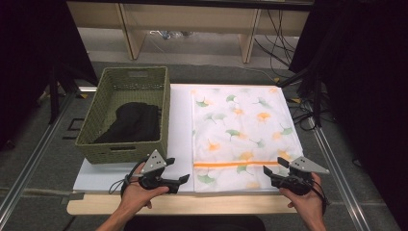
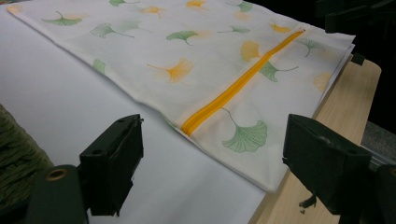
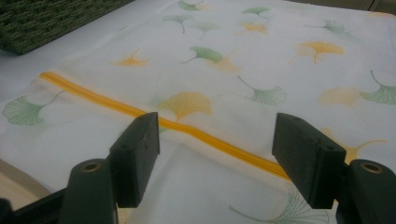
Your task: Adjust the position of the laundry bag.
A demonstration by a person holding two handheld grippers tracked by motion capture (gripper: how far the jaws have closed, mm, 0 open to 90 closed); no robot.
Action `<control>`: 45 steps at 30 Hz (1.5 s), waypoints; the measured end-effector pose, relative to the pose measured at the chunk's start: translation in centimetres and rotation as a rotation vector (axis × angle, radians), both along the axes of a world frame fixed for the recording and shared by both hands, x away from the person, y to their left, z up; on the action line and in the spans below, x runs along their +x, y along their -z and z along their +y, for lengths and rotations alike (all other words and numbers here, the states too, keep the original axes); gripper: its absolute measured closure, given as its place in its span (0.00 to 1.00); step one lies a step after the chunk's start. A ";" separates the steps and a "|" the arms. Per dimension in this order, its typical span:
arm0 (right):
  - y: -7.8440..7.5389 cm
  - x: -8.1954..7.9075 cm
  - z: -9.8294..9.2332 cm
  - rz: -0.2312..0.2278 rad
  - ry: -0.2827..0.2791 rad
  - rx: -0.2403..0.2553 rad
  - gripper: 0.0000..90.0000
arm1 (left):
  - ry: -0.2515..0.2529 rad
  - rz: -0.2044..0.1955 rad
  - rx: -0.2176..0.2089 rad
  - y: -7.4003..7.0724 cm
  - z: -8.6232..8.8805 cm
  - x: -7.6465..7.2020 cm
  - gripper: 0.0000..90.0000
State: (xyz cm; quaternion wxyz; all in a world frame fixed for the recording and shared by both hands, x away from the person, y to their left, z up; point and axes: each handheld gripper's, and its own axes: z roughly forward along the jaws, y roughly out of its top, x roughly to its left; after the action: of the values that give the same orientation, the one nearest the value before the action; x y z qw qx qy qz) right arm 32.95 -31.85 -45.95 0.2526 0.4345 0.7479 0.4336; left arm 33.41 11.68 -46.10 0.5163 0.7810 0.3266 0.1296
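- On the bench (image 1: 183, 144), a white ginkgo-leaf fabric bag with an orange zipper (image 1: 240, 130) is laid flat.
- Both jaws of the left hand-held gripper (image 1: 184, 178) and the right hand-held gripper (image 1: 266, 170) are held apart, nothing grasped.

Folded dark cloth (image 1: 131, 122) in the woven basket (image 1: 108, 91), its kind too dim to tell. Leaf-print bag (image 2: 196, 70) cut off at the top edge in the left gripper view, likewise at the right edge in the right gripper view. Basket reduced there to a blurred corner.
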 end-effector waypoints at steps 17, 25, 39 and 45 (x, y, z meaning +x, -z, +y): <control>0.0 0.0 0.0 -0.005 -0.003 -0.003 0.37 | -0.007 -0.013 0.005 -0.2 0.1 0.0 0.22; 0.0 0.0 0.1 -0.002 -0.002 -0.003 0.37 | -0.008 -0.015 0.007 -0.2 0.1 0.0 0.22; -0.1 0.0 -0.1 -0.009 0.009 0.001 0.37 | -0.019 0.003 -0.045 -0.8 0.0 -0.3 0.22; 0.0 0.0 -0.1 0.022 0.040 0.035 0.37 | 0.001 -0.008 -0.034 -1.0 -0.5 -0.4 0.22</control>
State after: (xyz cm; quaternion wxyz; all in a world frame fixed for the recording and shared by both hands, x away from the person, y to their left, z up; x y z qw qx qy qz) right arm 32.95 -31.91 -45.91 0.2457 0.4584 0.7341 0.4366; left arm 33.03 11.18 -45.13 0.5311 0.7716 0.3263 0.1270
